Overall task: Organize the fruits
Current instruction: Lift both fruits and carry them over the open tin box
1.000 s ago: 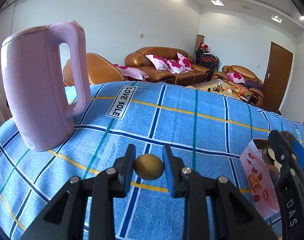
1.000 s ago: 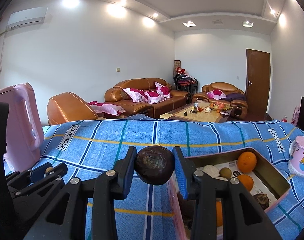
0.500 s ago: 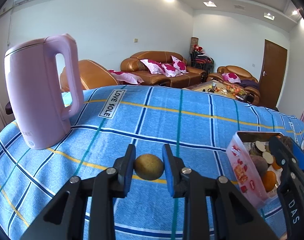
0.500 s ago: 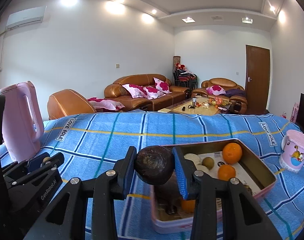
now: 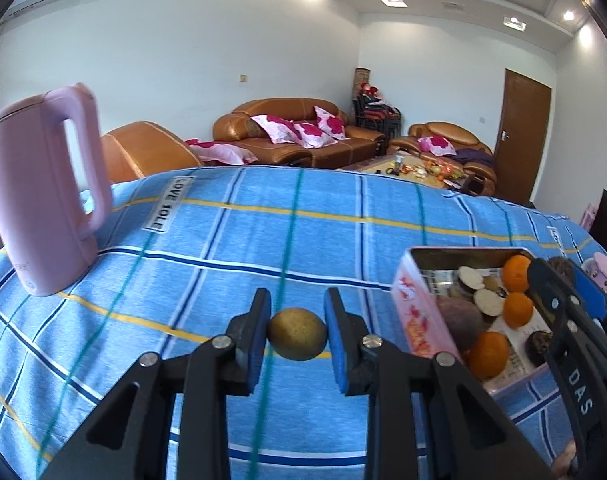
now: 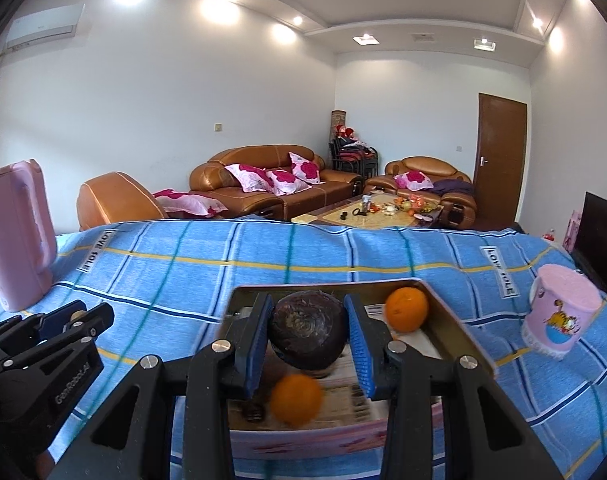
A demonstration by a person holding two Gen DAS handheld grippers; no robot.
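Note:
My left gripper [image 5: 297, 338] is shut on a small brown-green fruit [image 5: 297, 339] and holds it above the blue checked cloth, left of the pink tin box [image 5: 417, 314]. My right gripper [image 6: 308, 336] is shut on a dark purple-brown round fruit [image 6: 308, 330] and holds it over the same tin box [image 6: 455, 328]. The box holds oranges [image 6: 406, 309], pale slices and dark fruits [image 5: 461, 314]. The right gripper also shows at the right edge of the left wrist view [image 5: 571, 320].
A tall pink kettle [image 5: 43, 196] stands at the table's left. A pink cartoon cup [image 6: 559, 316] stands right of the box. The table is covered by a blue checked cloth [image 5: 263, 240]. Sofas and a coffee table lie beyond.
Both grippers have moved right, towards the tin box. The right gripper with the dark fruit now hangs over the box. Both grips are unchanged.

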